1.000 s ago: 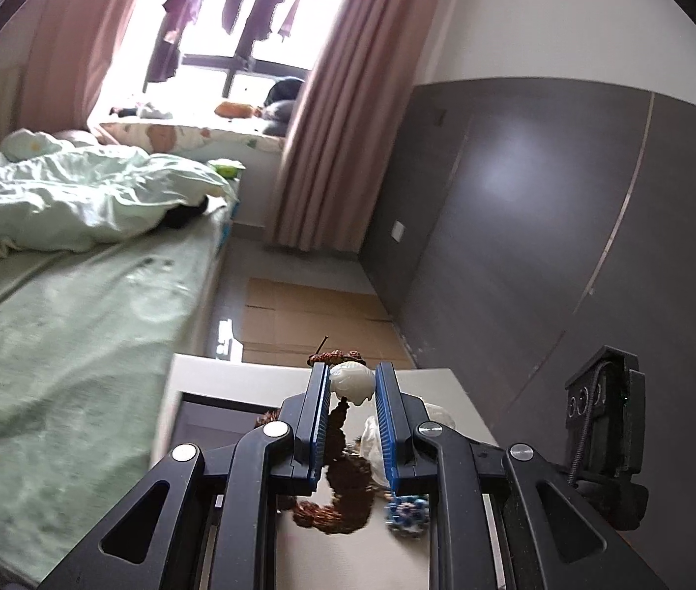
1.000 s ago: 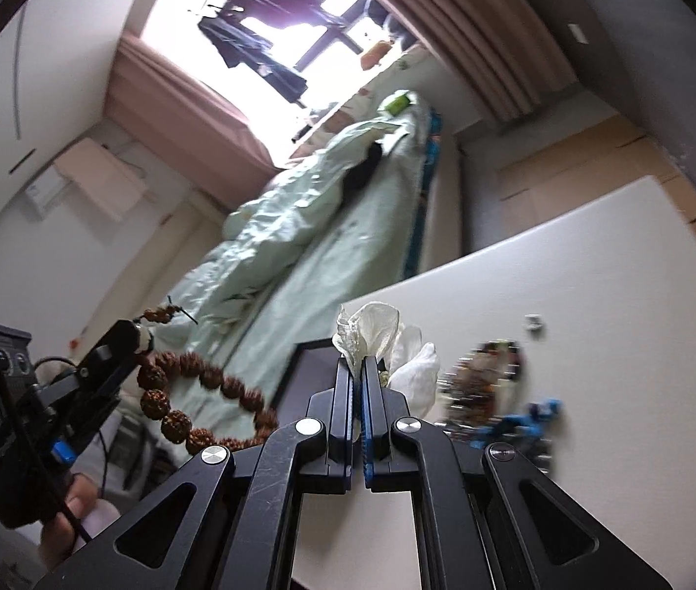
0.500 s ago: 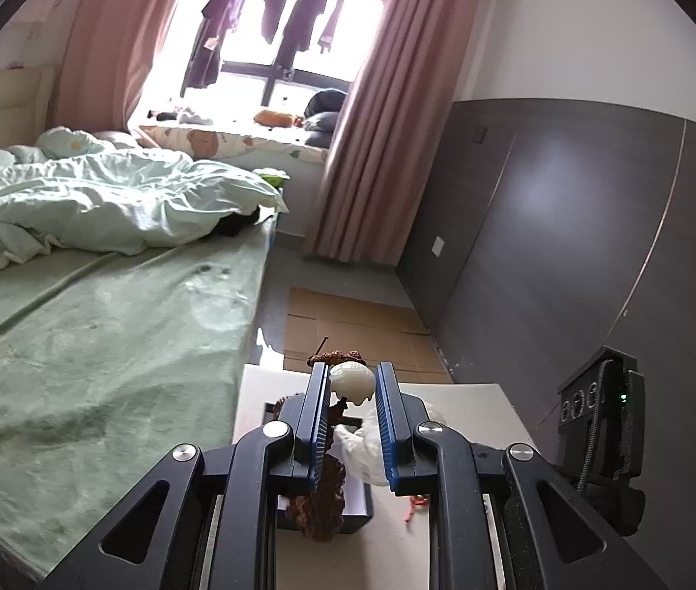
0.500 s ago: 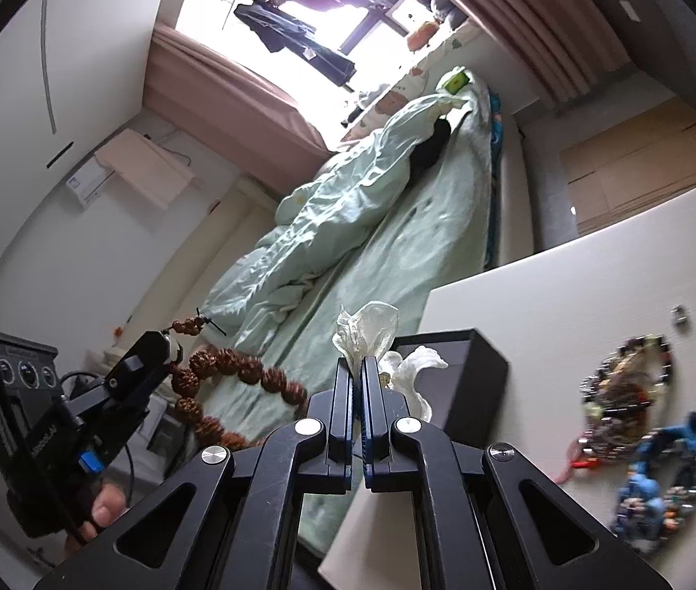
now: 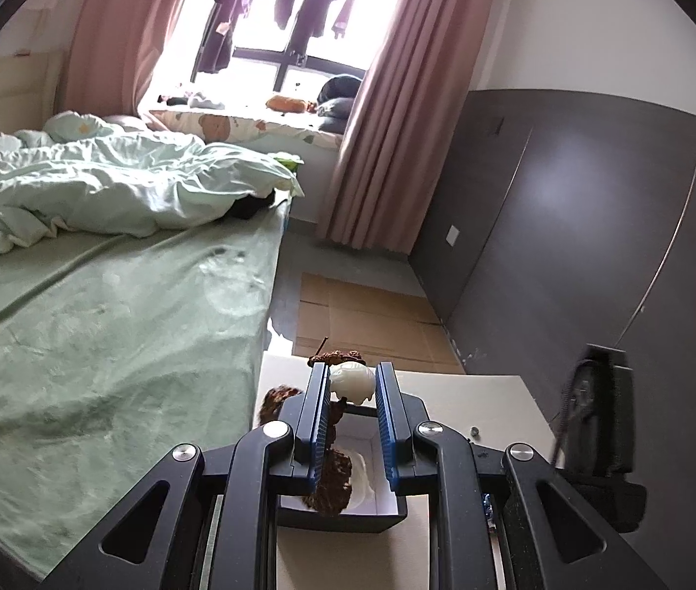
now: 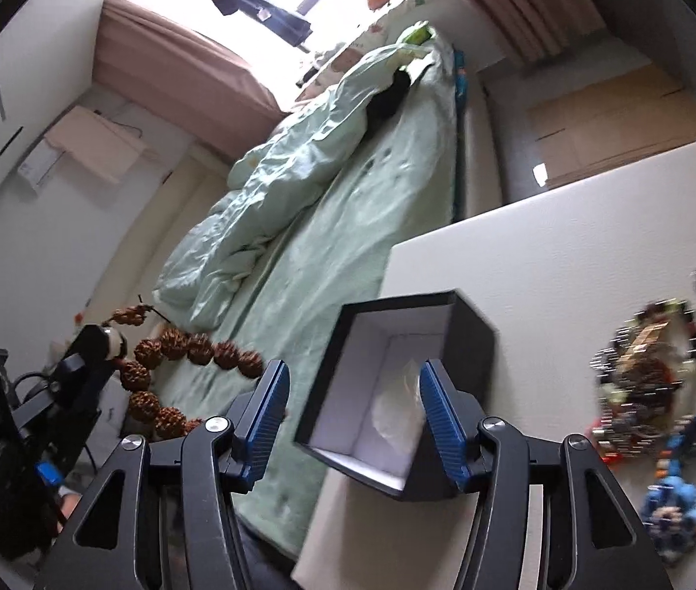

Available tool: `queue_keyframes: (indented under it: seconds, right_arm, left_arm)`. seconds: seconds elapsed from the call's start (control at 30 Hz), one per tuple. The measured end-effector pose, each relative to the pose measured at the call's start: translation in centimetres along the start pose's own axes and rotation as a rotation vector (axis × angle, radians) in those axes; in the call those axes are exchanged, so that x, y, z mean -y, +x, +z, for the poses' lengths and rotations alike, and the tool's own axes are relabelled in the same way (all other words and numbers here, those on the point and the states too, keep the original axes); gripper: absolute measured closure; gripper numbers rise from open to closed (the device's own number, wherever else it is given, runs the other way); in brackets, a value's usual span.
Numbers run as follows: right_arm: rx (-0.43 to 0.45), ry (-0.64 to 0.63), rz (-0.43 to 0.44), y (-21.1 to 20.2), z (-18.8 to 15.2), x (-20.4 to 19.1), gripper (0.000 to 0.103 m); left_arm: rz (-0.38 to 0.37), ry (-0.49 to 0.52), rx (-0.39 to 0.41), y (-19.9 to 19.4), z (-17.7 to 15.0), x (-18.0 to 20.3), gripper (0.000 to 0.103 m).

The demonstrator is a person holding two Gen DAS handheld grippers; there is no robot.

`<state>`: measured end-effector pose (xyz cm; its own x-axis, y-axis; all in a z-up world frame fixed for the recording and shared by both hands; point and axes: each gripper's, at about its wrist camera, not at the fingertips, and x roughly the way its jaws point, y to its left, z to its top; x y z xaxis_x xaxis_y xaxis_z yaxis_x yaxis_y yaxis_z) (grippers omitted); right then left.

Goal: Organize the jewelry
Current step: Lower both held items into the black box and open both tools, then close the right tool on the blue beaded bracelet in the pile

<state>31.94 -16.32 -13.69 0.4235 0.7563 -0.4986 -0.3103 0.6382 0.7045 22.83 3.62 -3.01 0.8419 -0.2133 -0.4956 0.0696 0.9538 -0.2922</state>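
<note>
Holding brown bead string (image 5: 331, 477) by white bead (image 5: 353, 382) in left claw (image 5: 348, 383) above black box (image 6: 399, 388); right claw (image 6: 353, 415) opening, tissue (image 6: 397, 408) dropped inside. Bracelets (image 6: 643, 378) at 3 o'clock remain.

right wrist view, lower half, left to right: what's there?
Left tool shut on the white bead of a string of brown knobbly beads → open black box with white lining, crumpled white plastic inside → heap of dark and metallic bracelets → blue bead bracelets.

Blown-out window (image 5: 294, 39) backlight, fisheye w/ blur
</note>
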Motion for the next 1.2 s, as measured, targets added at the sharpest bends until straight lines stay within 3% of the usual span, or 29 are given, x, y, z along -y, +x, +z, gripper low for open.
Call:
queue_keyframes:
  seconds: [0.33,0.53,0.87,0.97,1.2]
  right_arm:
    - [0.026,-0.002,-0.098,-3.6,0.0,2.3,0.046]
    - [0.036,0.022,-0.124,-5.6,-0.2,3.9,0.046]
    - [0.039,0.036,-0.124,-6.6,-0.1,4.9,0.046]
    - [0.044,0.044,-0.125,-7.1,-0.1,5.2,0.046]
    - [0.071,0.064,-0.128,-9.2,0.0,6.5,0.046]
  left_arm:
    - [-0.025,-0.001,-0.044,2.5,-0.8,0.7,0.083]
    - [-0.001,0.001,-0.057,3.2,-1.4,0.7,0.083]
    - [0.0,-0.003,-0.149,6.5,-2.0,1.6,0.079]
    - [-0.001,0.006,-0.152,6.7,-2.2,2.0,0.072]
    - [0.002,-0.004,-0.16,6.5,-2.9,2.0,0.072]
